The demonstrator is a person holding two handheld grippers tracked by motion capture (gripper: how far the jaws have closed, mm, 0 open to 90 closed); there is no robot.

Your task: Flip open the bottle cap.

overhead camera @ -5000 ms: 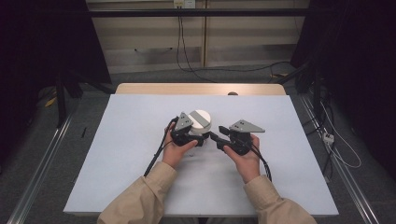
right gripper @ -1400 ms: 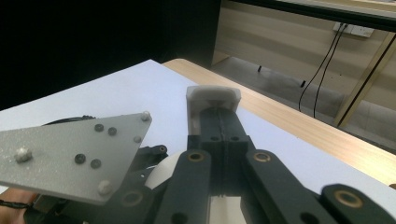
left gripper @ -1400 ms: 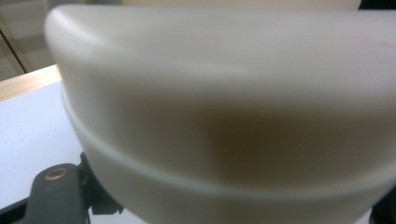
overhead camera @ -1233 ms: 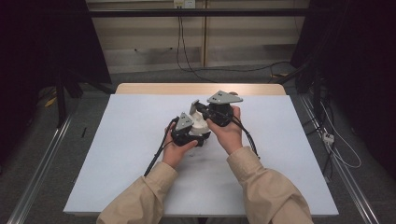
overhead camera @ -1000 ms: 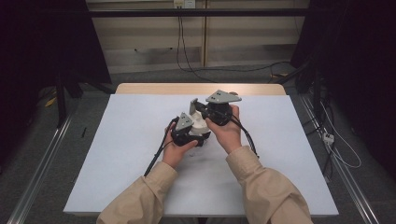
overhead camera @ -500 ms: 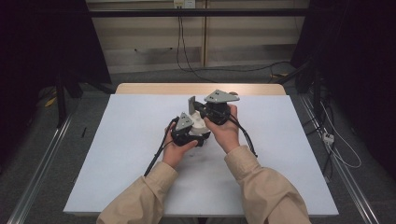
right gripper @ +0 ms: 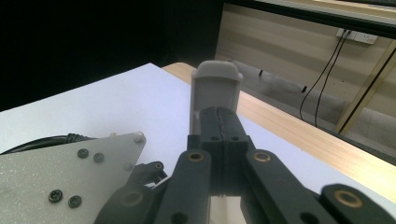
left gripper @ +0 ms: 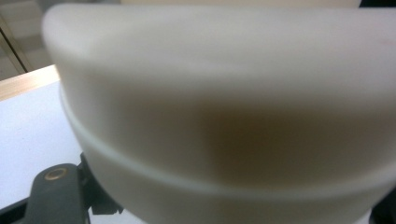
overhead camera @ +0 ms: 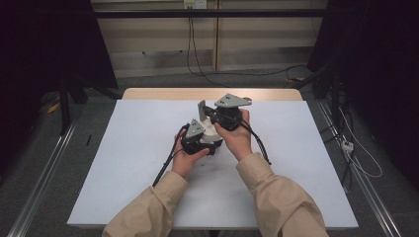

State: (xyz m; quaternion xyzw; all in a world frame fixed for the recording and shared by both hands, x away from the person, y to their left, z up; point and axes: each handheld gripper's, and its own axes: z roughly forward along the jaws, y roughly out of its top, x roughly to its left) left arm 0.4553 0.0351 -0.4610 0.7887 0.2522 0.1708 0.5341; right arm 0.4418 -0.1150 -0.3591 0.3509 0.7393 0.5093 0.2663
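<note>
— What's each gripper doing?
— The left gripper [overhead camera: 210, 143] clamps a white tub [left gripper: 224, 116], held just above the table [overhead camera: 123, 148]. The right gripper [right gripper: 218, 122] is clenched on a small grey lid [right gripper: 215, 86], raised just beside the tub.

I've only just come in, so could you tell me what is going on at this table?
A person at the white table holds a gripper in each hand, close together above its middle. The left gripper is shut on a white container. The right gripper, raised just beyond it, is shut on a small grey piece that stands up from its jaws. The piece is held clear of the container, and whether it belongs to it I cannot tell.
</note>
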